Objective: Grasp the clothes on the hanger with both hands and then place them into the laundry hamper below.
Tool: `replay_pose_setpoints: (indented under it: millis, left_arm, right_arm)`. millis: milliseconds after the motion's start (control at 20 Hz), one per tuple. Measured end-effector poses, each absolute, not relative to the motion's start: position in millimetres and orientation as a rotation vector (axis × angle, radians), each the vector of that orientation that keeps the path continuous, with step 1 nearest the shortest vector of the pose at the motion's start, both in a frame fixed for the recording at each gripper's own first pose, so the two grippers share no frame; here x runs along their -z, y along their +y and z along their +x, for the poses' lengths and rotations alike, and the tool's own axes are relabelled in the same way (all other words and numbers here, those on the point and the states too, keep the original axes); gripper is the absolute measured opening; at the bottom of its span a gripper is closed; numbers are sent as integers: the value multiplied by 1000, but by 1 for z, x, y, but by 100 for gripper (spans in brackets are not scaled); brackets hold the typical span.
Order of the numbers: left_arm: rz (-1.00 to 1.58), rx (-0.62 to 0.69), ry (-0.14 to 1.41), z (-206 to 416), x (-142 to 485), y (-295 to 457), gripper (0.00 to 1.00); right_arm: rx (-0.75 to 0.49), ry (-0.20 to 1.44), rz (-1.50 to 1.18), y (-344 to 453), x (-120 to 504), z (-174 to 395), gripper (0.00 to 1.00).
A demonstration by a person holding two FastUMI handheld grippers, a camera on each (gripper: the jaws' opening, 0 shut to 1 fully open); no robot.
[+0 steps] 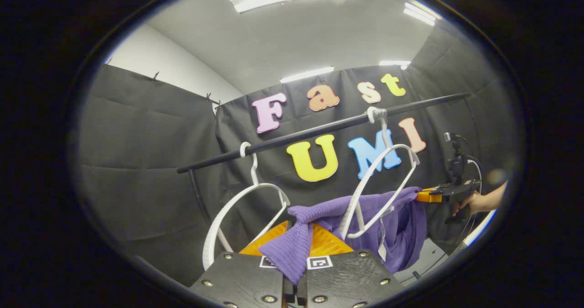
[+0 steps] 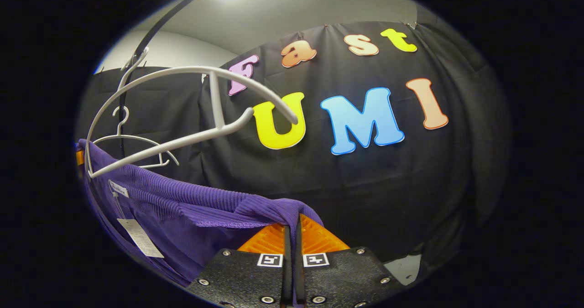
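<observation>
Purple knit cloth is pinched in both claws. In the left gripper view the left claw (image 1: 294,253) has its two fingers drawn together on a ribbed end of the purple sweater (image 1: 365,226), which folds down between them and hangs over their inner faces. From that pinch the cloth runs up and away to the right, draped slack behind and beneath the lower bar of a white hanger (image 1: 381,185). That hanger hangs tilted from a dark rail (image 1: 319,132) that crosses the booth. A second, bare white hanger (image 1: 242,207) hangs from the same rail nearer the left claw, apart from the cloth.

At the far end of the sweater, the right claw (image 1: 426,195) meets the cloth at its upper right edge, with a hand (image 1: 474,203) holding the tool behind it.

In the right gripper view the right claw (image 2: 293,235) is closed on a fold of the sweater, a thin line of cloth showing between its two fingers. From there the garment stretches left and sags downward, with a paper tag (image 2: 139,237) dangling from its inner face. The white hanger sits above the cloth, tilted, its lower bar near the sweater's far left top edge; whether the two touch I cannot tell.
</observation>
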State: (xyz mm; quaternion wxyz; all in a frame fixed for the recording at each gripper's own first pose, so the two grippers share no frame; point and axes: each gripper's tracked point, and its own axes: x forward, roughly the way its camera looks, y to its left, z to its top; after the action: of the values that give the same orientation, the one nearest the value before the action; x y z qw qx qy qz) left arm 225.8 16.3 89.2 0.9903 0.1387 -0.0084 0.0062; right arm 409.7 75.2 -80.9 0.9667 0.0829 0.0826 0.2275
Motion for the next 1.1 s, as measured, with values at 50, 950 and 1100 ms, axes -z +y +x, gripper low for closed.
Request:
replay_pose_setpoints:
  millis: [50,950,1100]
  left_arm:
    - [285,-16,-6,222,-82,19,8]
    - [133,152,-2,109,-22,7,9]
    - [98,211,-16,99,-23,-7,9]
  right_arm:
    - [-459,180,169,76,87,405,2]
    - [-376,130,219,88,32,206,0]
    - [-372,113,230,99,17,170,2]
